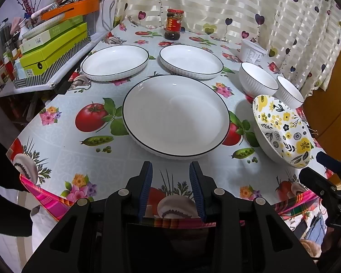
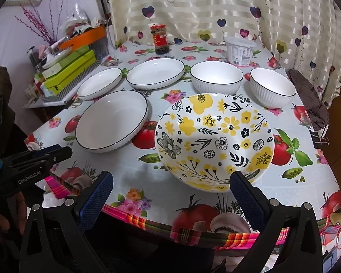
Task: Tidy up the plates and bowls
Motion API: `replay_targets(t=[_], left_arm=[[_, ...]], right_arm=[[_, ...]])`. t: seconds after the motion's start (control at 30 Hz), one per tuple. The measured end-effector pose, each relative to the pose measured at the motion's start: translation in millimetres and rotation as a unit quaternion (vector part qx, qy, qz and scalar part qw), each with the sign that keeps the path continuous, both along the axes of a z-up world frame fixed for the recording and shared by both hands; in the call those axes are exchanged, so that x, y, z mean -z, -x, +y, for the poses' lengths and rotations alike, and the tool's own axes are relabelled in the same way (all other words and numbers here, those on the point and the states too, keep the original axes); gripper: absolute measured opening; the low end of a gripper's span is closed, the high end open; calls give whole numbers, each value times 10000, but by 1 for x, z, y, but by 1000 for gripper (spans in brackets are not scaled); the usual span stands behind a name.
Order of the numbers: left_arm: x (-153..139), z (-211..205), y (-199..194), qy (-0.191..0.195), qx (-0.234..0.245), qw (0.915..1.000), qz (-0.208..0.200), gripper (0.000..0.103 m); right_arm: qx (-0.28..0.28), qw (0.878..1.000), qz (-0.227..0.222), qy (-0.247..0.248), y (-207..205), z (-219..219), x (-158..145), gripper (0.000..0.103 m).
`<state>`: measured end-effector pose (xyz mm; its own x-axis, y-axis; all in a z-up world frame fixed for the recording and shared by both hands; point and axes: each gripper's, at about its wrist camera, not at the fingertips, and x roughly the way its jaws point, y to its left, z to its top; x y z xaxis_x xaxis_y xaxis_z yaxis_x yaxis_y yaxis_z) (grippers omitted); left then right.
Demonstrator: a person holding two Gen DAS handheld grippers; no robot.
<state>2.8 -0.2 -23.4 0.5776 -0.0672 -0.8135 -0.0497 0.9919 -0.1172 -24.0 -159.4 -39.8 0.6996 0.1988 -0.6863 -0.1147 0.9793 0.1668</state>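
Both claws hang empty at the near bench (image 2: pixel 134 175) edge: left claw (image 1: pixel 170 190) partly apart, right claw (image 2: pixel 171 194) wide apart. Flowered bowl (image 2: pixel 213 141) sits at 12 o'clock of the right claw, nearest plate (image 1: pixel 176 116) at its 10. Glazed rims may slip; a careless approach could knock them together.

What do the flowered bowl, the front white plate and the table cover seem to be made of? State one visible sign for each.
Flowered bowl: probably glazed ceramic; glossy surface with printed pattern.
Front white plate: likely glazed ceramic too; bright highlights, ribbed outer wall, thin dark rim line.
Table cover: seemingly plastic or oilcloth; smooth printed sheet with slight sheen.
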Motion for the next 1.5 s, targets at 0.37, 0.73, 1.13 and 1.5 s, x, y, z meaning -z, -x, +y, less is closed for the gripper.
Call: replay_targets(t=[0.37,0.73,1.13,1.5], left_arm=[[2,1,-4,52,-2,10000,35,35],[4,2,-7,71,4,10000,39,35],[7,8,-11,87,-27,10000,17,35],[9,19,-16,209,-131,9997,7,35]], right_arm=[[-11,10000,95,-1,-6,-1,-1,103],[-68,9999,113,-6,-11,0,1,103],[-239,9995,186,13,-20,10,2,103],[-308,9992,261,-47,-34,16,0,103]])
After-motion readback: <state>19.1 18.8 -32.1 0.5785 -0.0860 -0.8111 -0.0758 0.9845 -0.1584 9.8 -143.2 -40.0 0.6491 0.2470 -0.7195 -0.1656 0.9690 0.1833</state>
